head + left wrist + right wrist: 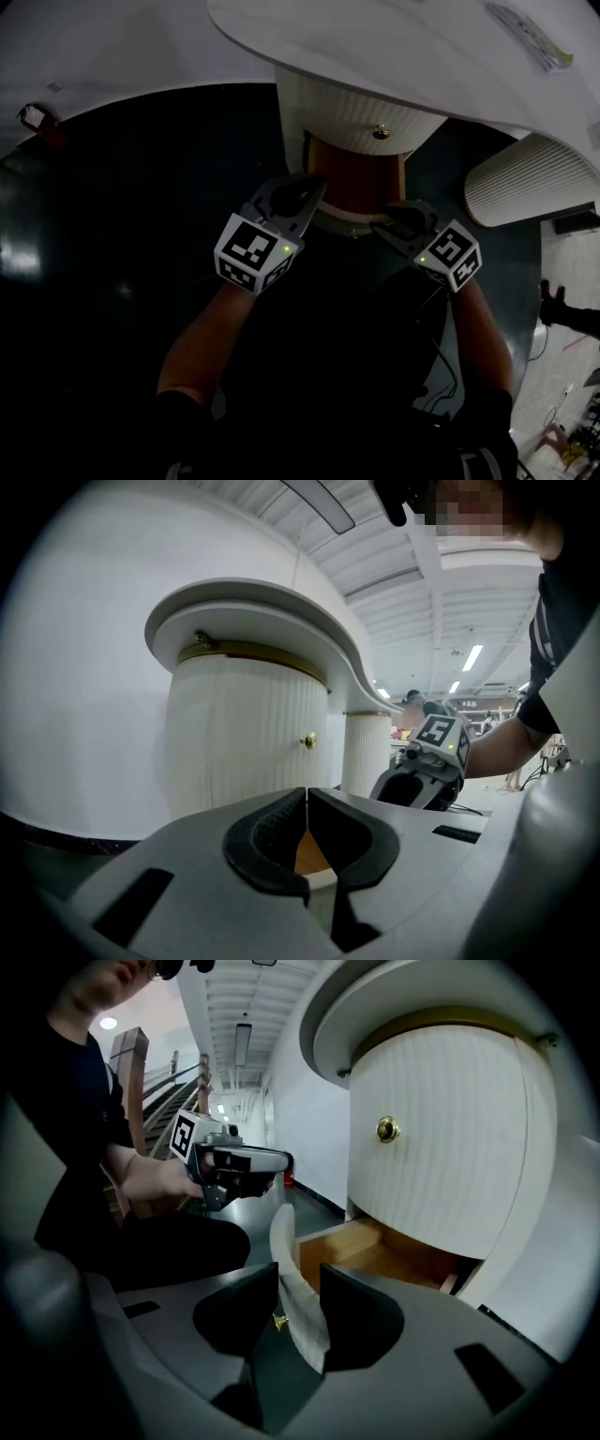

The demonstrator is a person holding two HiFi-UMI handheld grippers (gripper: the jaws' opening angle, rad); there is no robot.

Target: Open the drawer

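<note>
The white fluted cabinet (352,117) stands under a curved white tabletop. Its lower drawer (356,183) is pulled out, showing a wooden inside (375,1251). The drawer's curved white front (292,1302) lies between the jaws of my right gripper (298,1274), which are spread apart and do not press on it. A small brass knob (278,1320) shows on that front, low between the jaws. My left gripper (306,797) is shut with nothing in it and hovers left of the drawer (298,197). The right gripper (394,228) is over the drawer front.
An upper drawer with a brass knob (387,1130) stays closed above the open one. The tabletop (422,56) overhangs the cabinet. A second fluted pedestal (525,183) stands to the right. The dark floor (112,234) spreads to the left.
</note>
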